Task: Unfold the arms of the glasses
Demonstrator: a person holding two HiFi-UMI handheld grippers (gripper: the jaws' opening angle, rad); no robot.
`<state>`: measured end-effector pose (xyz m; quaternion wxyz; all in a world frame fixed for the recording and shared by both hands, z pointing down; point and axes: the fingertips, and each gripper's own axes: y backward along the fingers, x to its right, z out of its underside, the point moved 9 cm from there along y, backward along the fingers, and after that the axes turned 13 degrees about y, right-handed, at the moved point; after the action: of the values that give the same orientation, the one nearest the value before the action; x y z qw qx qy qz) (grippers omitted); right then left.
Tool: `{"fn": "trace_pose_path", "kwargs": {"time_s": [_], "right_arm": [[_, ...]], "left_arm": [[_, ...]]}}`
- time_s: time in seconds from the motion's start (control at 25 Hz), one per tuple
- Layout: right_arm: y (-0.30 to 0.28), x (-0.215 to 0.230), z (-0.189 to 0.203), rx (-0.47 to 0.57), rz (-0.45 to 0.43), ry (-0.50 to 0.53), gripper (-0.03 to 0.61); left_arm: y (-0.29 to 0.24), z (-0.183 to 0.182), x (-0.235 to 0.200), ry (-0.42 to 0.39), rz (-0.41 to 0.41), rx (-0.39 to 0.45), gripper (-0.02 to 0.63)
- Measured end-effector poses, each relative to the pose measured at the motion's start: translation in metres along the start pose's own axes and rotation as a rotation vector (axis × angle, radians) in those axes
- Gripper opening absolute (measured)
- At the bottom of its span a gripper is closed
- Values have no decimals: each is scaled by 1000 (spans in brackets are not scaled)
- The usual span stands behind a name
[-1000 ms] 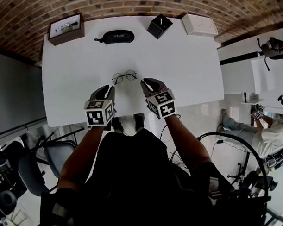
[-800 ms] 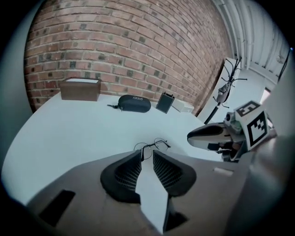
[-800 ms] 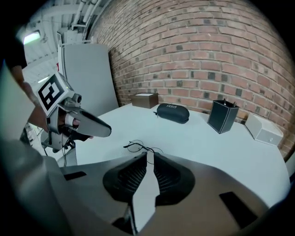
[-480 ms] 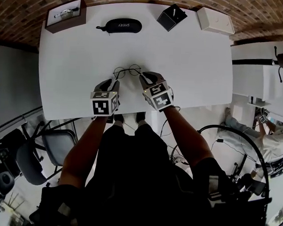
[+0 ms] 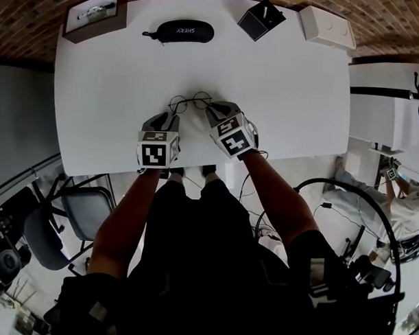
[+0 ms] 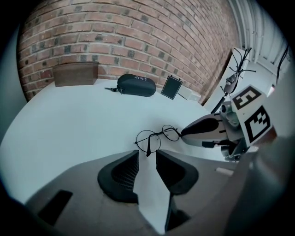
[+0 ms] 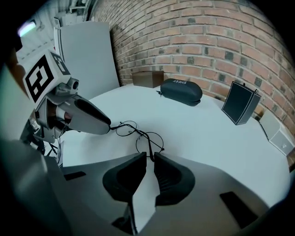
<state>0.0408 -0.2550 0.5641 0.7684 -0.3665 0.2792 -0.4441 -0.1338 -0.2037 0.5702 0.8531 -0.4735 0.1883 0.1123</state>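
Thin round wire glasses lie on the white table with their arms folded behind the lenses. My left gripper sits low just in front of the left lens. Its jaws have just been opening and now stand apart in the left gripper view, with an arm's dark end at the mouth of the gap, unpressed. My right gripper is beside the right lens. In the right gripper view its jaws leave a narrow gap, and the glasses have an arm end right at it.
Along the table's far edge stand a brown box, a black glasses case, a black box and a white box. The near table edge runs just under my grippers. A person sits on the floor at the right.
Both grippers have come down and forward, from the near table edge up to the glasses. The glasses have not moved on the table.
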Motion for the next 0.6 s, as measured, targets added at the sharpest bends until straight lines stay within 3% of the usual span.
{"fn": "trace_pose_path", "kwargs": {"time_s": [0.6], "right_arm": [[-4,2,4,-30,7,-29,14]], "left_arm": [[-9,3,-3,-15,7,-25,94]]}}
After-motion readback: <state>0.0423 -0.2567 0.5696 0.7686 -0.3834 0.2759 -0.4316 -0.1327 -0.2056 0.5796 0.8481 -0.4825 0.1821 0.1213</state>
